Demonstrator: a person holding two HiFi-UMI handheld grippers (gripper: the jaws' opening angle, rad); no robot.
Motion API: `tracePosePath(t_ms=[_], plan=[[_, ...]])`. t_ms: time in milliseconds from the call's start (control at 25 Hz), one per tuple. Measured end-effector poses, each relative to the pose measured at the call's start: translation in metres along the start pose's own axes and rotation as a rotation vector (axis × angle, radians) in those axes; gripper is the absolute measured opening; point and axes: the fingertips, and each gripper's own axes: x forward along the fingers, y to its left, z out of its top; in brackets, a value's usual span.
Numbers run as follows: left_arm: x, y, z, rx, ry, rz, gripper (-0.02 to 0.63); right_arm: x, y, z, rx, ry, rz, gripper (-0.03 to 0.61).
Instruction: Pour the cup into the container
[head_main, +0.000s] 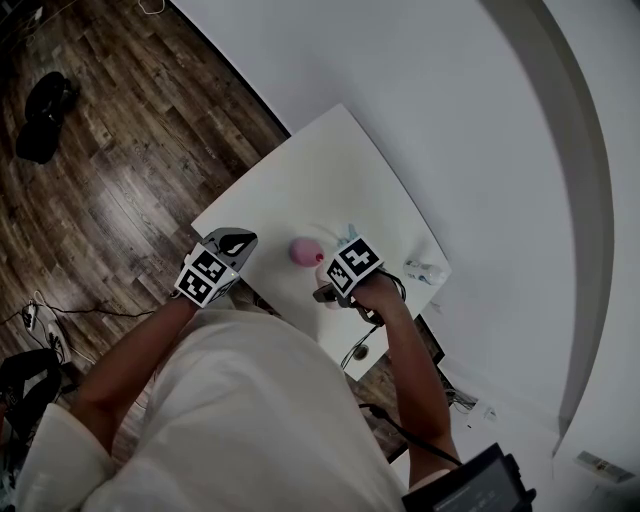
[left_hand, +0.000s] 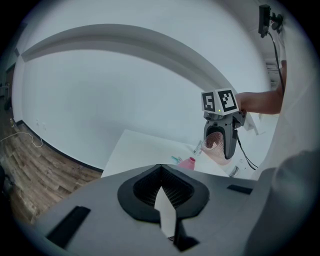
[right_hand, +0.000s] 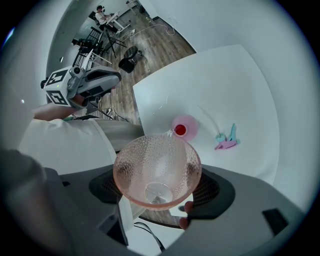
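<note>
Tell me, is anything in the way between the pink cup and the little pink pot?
Nothing that I can see. The right claw holds the cup tipped, its rim pointing at the pot. The clip lies off to one side on the table.

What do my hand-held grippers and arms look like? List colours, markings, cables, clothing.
Both are grey shells with black ribbed jaw pads. The left hand-held gripper and the right hand-held gripper each carry a white cube with black square markers. A black cable trails from the right one. The person wears a white short-sleeved shirt.
</note>
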Motion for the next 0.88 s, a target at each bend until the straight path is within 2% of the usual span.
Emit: tracePosePath(t_ms=[880], plan=[[0.001,0.0011,-0.0036,0.002,0.001,-0.002,0.011,-0.0007,0.0003,-0.0027,-0.002,0.023,0.005,0.374]])
